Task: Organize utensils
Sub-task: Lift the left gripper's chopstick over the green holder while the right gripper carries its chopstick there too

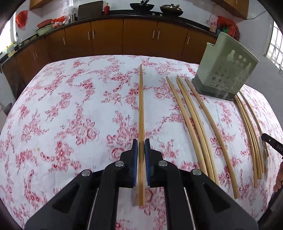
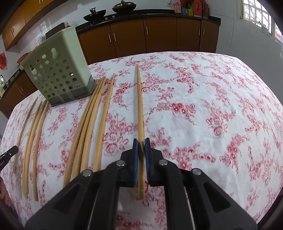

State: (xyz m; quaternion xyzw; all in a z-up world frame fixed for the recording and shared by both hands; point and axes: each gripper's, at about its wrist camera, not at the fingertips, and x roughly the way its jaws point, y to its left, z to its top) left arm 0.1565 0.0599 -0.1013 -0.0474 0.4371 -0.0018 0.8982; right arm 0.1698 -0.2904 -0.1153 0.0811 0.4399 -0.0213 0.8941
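Each gripper's blue pads are closed around one wooden chopstick that points away along the floral tablecloth. My left gripper [image 1: 141,141] is shut on a chopstick [image 1: 141,106]. My right gripper [image 2: 141,141] is shut on another chopstick [image 2: 139,102]. Several loose chopsticks [image 1: 191,123] lie right of the left gripper; in the right wrist view they [image 2: 88,123] lie left of the right gripper. A pale green perforated utensil holder [image 1: 224,69] stands upright at the table's far side, also in the right wrist view [image 2: 56,72].
The table [image 1: 70,106] wears a white cloth with red flowers. Brown kitchen cabinets [image 1: 123,39] run behind it, with woks [image 1: 141,6] on the counter. More chopsticks [image 1: 251,132] lie near the right gripper's tip [image 1: 270,141].
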